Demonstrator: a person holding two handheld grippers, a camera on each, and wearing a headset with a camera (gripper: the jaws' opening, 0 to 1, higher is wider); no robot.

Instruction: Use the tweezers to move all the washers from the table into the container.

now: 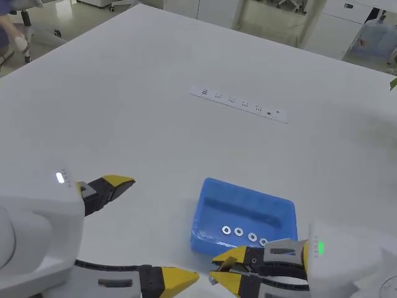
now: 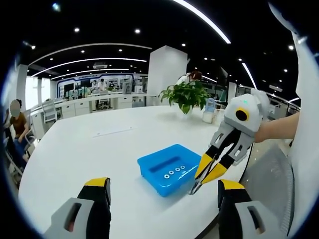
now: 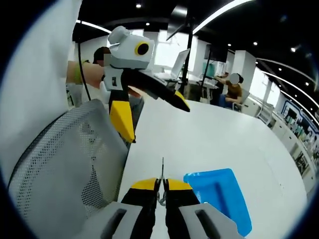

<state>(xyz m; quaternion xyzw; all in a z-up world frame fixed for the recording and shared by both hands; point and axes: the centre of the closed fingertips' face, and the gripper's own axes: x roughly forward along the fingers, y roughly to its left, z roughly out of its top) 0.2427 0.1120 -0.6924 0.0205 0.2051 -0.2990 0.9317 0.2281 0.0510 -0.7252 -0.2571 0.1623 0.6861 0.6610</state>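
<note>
**Head view:** A white worktop stretches across an open-plan room. A blue container stands near its front edge, with four washers lying in a row on the container's floor. The left tongs reach in from the lower left, just left of the container, their yellow-tipped jaws spread wide and holding nothing. The right tongs come in from the lower right, jaws drawn close together at the container's near corner. A narrow marked strip lies farther back on the worktop, well apart from the container.

**Left gripper view:** The left tongs' own jaws rise far apart and empty, with the container and its row of washers beyond the gap between them. The right tongs hang just beside the container's right side, pinching slim metal tweezers. The tweezers' tips point down at the worktop by the container wall; whether they touch it cannot be told. A potted plant stands at the far edge, and a person sits off to the left.

**Right gripper view:** The right tongs' jaws all but meet, clamped on the tweezers, which jut forward over bare worktop just left of the container. The left tongs hover above, gaping and empty. A mesh chair back stands at the worktop's left edge.
</note>
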